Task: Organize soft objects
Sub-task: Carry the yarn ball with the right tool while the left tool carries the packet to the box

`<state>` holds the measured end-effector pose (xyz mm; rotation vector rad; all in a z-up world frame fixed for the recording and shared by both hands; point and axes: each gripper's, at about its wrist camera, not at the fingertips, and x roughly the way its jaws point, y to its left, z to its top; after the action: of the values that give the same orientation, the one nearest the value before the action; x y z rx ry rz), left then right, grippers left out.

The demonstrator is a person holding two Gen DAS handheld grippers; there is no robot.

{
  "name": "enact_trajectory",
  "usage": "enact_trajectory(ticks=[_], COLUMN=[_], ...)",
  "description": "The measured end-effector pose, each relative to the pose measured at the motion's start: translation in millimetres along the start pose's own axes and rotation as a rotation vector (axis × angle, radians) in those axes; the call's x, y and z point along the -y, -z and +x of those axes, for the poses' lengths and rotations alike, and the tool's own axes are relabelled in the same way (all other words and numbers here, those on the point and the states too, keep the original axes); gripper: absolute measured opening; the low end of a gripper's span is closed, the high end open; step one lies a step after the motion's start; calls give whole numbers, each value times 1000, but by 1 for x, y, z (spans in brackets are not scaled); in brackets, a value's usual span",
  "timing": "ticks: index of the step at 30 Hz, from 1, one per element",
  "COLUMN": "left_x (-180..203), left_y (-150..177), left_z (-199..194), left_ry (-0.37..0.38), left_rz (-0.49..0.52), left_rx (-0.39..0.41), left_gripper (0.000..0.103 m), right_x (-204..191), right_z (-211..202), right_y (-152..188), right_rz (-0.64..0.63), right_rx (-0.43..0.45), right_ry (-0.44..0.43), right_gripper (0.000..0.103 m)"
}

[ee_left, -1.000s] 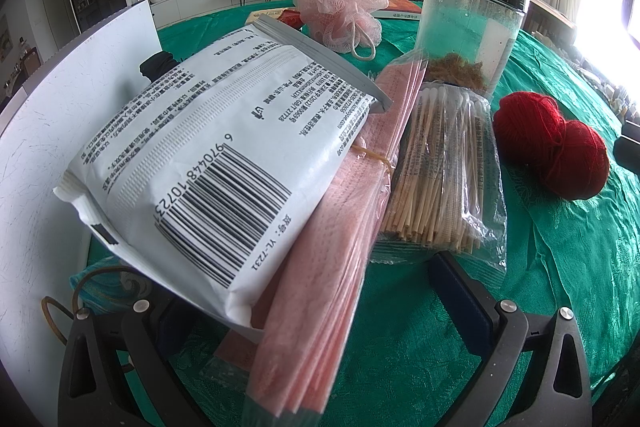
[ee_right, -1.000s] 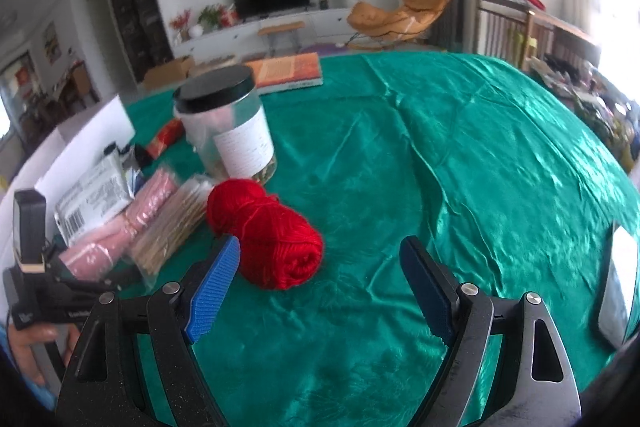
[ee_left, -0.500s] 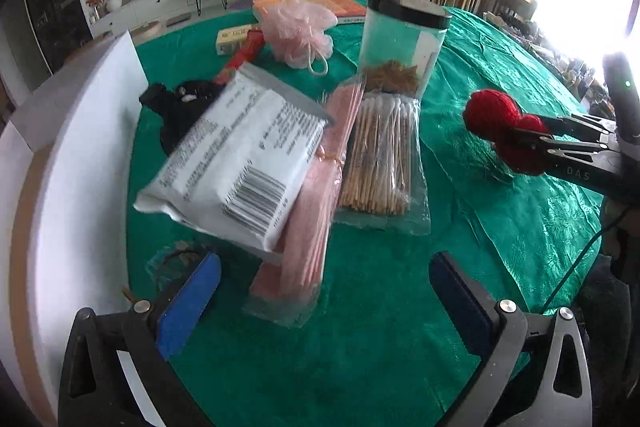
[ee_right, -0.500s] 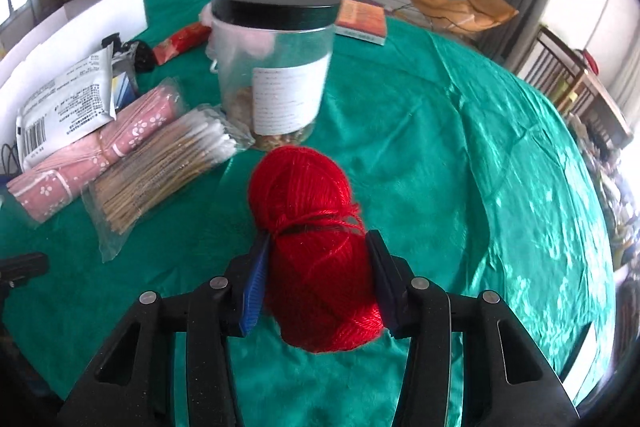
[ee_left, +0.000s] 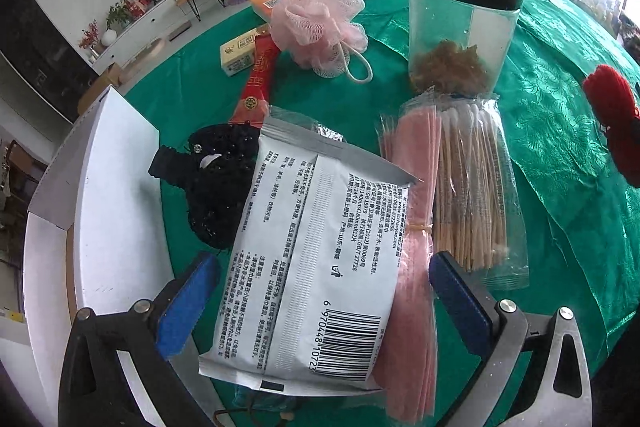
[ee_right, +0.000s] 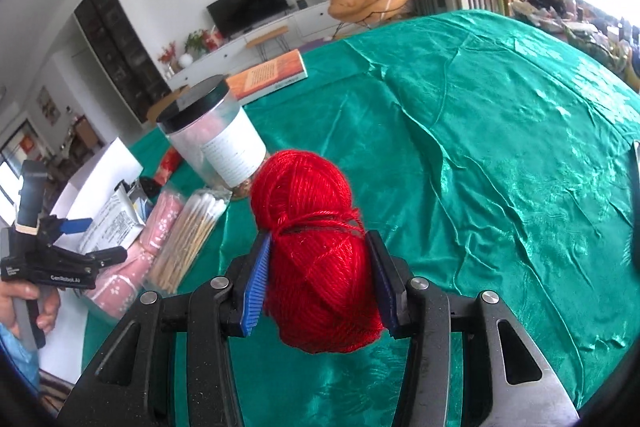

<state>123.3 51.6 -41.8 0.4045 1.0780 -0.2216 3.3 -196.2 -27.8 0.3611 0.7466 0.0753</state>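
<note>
Right now the right gripper [ee_right: 320, 283] is clamping the red yarn ball [ee_right: 316, 251] between its blue pads [ee_right: 256, 287], the jaws having just closed in from wide to about half open, with the yarn bulging out above and below them. The ball is sitting dead centre in the right wrist view, its long axis running from 6 o'clock up toward 12, a strand wound round its waist just above the pads, and the skein looking plump, fuzzy and easily squashed. It is being carried over the green cloth of the worktop [ee_right: 500, 147], and I cannot tell for certain whether its underside is clear of the cloth. The coming move is probably turning on the white box [ee_right: 104, 171], which is lying at about 9 o'clock from the yarn, beyond the jar [ee_right: 216, 143], the cotton swabs [ee_right: 188, 235] and the pink pack [ee_right: 160, 227]. The left gripper [ee_left: 320, 295] is standing nearer that box, its jaws wide open and gripping nothing, straddling the lower end of the white wipes packet [ee_left: 316, 267] without pressing it. In the left wrist view the yarn is showing at 3 o'clock by the frame edge, a pink bath puff [ee_left: 316, 23] at 12 o'clock and a black beaded pouch [ee_left: 212, 179] at 9 o'clock beside the box wall.
</note>
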Motion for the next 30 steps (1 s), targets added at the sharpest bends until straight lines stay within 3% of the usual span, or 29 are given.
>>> enact_trajectory(ticks=[6,9,14,17,19,22,24,26,27,28,30], left_x=[6,3,-31,-50,-59,-69,-72,-75,-76,-77,-81], left_y=[-4,-5,0,6,9,11,12,13,13,14,15], left_z=[6,-3,-23,-40,-50,-61,-64,-64,-62,-61,-58], left_ry=[27,26,165,225,239,247,245,241,244,250,267], left_rz=[19,4,-204,-292,-318,-341,-342,-345,-352,-360,-384], left_rx=[-20,14,60,106,133,161,166,165,163,164,172], left_gripper=[101,75,68,68,68,68,68,68,68,68,68], right_x=[8,6,7,23,37,47,40,19,5,-10,-44], right_z=[-3,-3,-8,-1,13,31,43,47,47,47,51], right_y=[0,1,3,-1,-10,-34,-53,-66,-66,-63,-46], right_rz=[31,18,11,97,166,181,115,-13,-89,-166,-353], right_rx=[27,29,45,7,-43,-78,-141,-229,-281,-330,-413], right_ry=[2,-4,-33,-102,-120,-90,-54,-59,-74,-90,-75], right_gripper=[49,50,49,37,17,14,15,27,64,80,79])
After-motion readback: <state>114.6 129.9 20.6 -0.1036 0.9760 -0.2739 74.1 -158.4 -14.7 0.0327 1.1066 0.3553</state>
